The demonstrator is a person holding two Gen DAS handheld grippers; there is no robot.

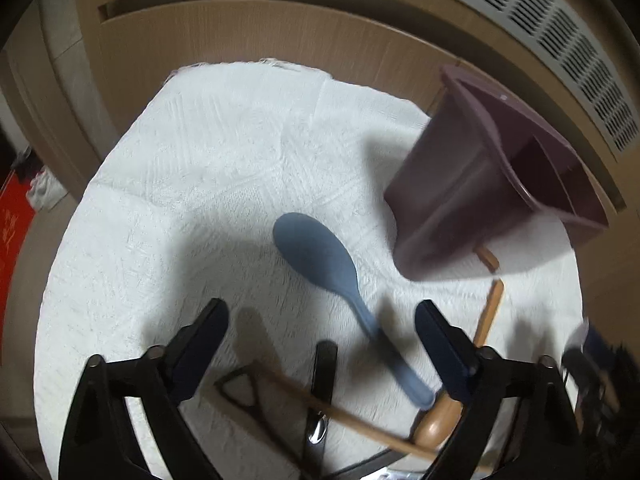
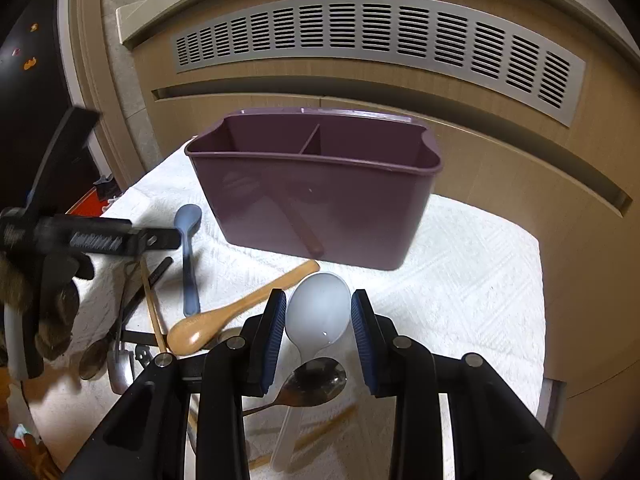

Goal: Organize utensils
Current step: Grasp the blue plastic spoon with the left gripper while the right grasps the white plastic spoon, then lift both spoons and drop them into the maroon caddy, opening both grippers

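Observation:
A purple two-compartment utensil holder stands on the white cloth; it also shows at the right of the left wrist view. My right gripper is open, its pads either side of a white rice paddle, without clear contact. A metal spoon lies just below the paddle. A wooden spoon and a blue spoon lie to the left. My left gripper is open above the blue spoon, wooden spoon and chopsticks.
The white cloth covers the table. A wooden cabinet with a vent grille stands behind it. More dark-handled utensils lie in a pile at the left. The left gripper body shows at the left of the right wrist view.

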